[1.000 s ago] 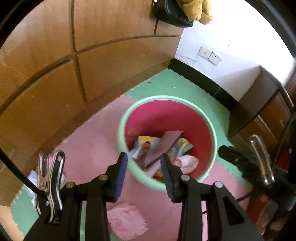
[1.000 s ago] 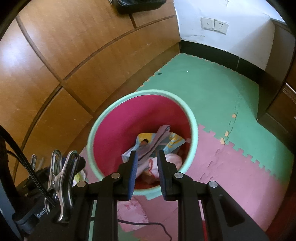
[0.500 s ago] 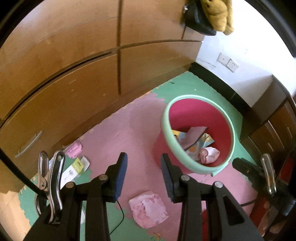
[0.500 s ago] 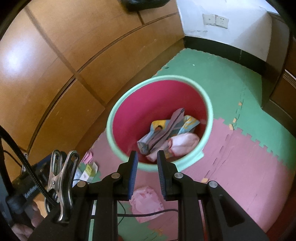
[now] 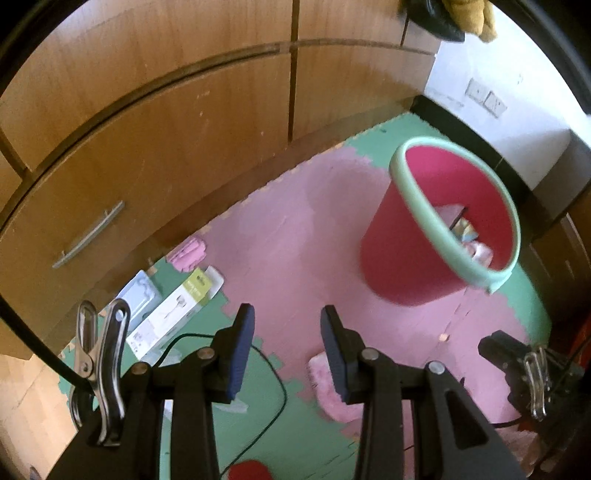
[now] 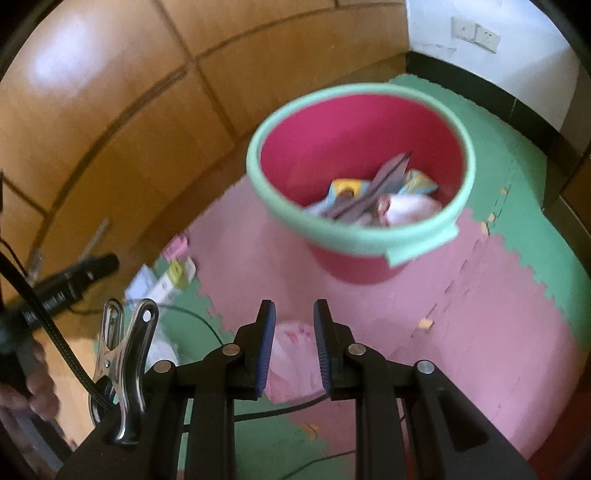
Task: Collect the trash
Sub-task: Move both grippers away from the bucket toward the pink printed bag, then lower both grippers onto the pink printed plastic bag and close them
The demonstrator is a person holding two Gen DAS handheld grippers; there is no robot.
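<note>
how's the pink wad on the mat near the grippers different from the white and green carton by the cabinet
The pink wad is soft and crumpled; the carton is a flat, long, rigid box. The wad lies on a pink tile, the carton mostly on green. Both lie on the floor outside the bin.

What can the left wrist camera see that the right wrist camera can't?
Only the left view: a yellow cloth hanging at the top and something red on the floor at the bottom edge. Only the right view: the colourful wrappers in full, down in the bucket. Both: the pink bucket with a mint-green rim, the crumpled pink wad, and the white-and-green carton.
</note>
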